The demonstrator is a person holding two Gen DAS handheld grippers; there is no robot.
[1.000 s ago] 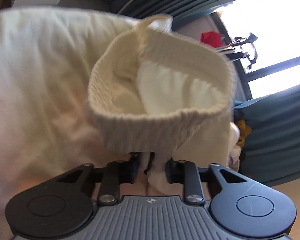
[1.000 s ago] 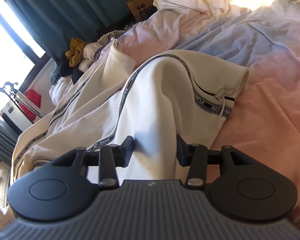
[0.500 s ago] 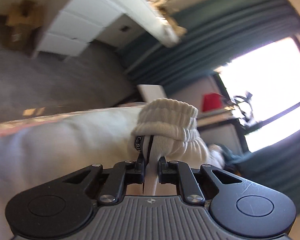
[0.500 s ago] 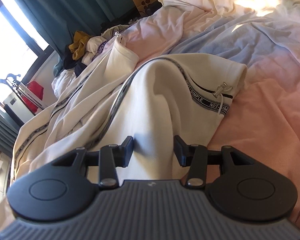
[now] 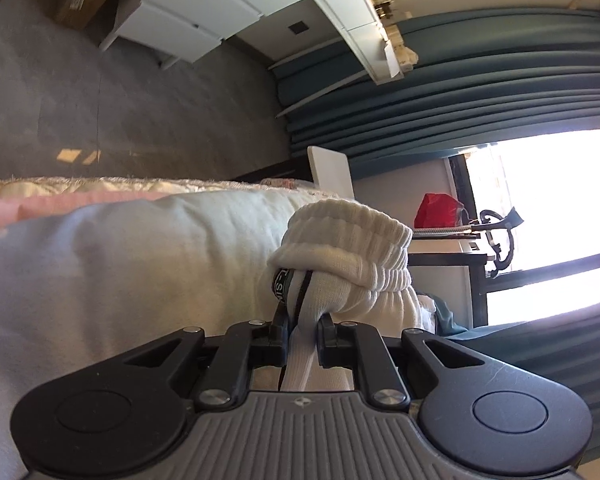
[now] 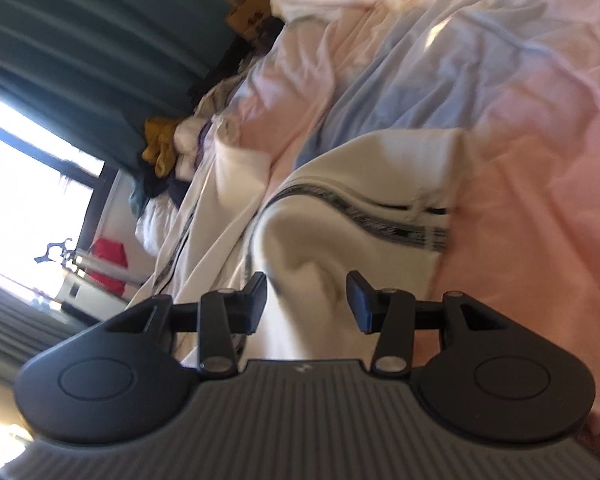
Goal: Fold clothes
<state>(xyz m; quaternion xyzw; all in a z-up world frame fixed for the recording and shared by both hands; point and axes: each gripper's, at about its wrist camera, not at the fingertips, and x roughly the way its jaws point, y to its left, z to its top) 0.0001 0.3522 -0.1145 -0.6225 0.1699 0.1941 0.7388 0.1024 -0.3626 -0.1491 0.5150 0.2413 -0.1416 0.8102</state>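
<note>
Cream sweatpants (image 6: pixel 340 220) with a black lettered side stripe lie on the bed. My left gripper (image 5: pixel 302 330) is shut on the pants just below a ribbed ankle cuff (image 5: pixel 348 248), which bunches above the fingers. The rest of that leg (image 5: pixel 148 264) spreads to the left. My right gripper (image 6: pixel 306 298) is open, its jaws wide apart on either side of a raised fold of the pants near the waistband and drawstring (image 6: pixel 420 208). It grips nothing.
The bed has a rumpled pink and blue sheet (image 6: pixel 520 100). A pile of clothes (image 6: pixel 172 148) lies at the bed's far end near dark curtains and a bright window. White drawers (image 5: pixel 204 12) stand on the grey floor beyond the bed edge.
My left gripper closed on the cuffed leg end and turned, so the room now shows. My right gripper tilted and moved over the fold, still open.
</note>
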